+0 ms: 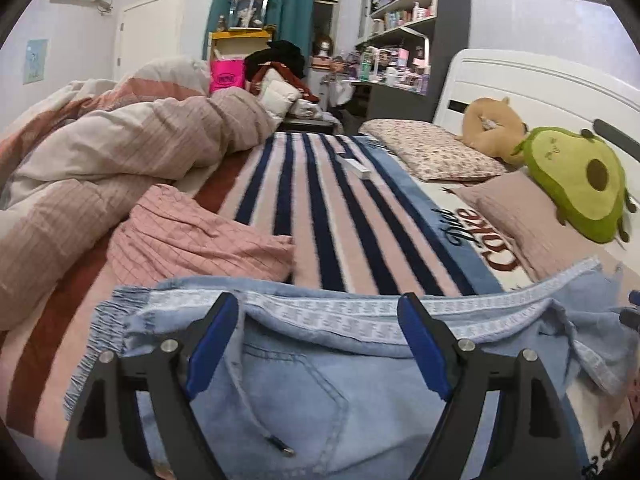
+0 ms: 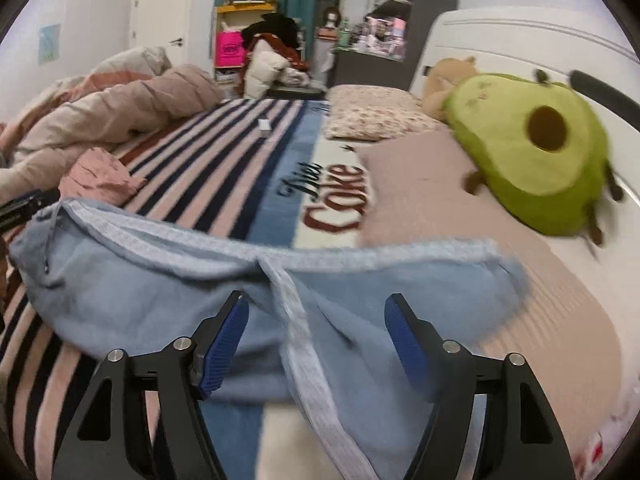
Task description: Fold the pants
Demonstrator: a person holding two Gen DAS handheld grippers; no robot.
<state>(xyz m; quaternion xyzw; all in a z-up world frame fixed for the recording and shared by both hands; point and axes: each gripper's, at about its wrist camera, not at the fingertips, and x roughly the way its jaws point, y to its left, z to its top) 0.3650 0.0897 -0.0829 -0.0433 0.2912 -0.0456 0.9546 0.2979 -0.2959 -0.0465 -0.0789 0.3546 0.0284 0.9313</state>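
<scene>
While the light blue denim pants (image 1: pixel 304 392) lie spread on the striped blanket (image 1: pixel 316 208) of the bed, both grippers stand over them with the jaws apart. The left gripper (image 1: pixel 318 344) has its two blue pads (image 1: pixel 208 344) wide open, one on each side of the waistband area, and nothing is pressed between them; the fabric with its stitched pocket and a drawstring tip lies loose under the jaws. The right gripper (image 2: pixel 316 344) is open as well, and a pale woven band (image 2: pixel 296 320) of the pants (it looks like a folded hem or waistband strip) runs down between its fingers without being pinched. In the right wrist view the pants (image 2: pixel 160 292) are somewhat blurred, so I cannot tell if the pads touch the cloth at all.

Beyond the pants, a crumpled pink garment (image 1: pixel 192 232) rests on the blanket near a large beige quilt (image 1: pixel 132 152). Toward the white headboard (image 1: pixel 520 80) there are a flowered pillow (image 1: pixel 432 152), a plain pink pillow (image 1: pixel 508 208), an avocado plush toy (image 1: pixel 580 180) and a tan plush toy (image 1: pixel 492 120) behind it. A small white box (image 1: pixel 356 166) lies farther up on the stripes.
</scene>
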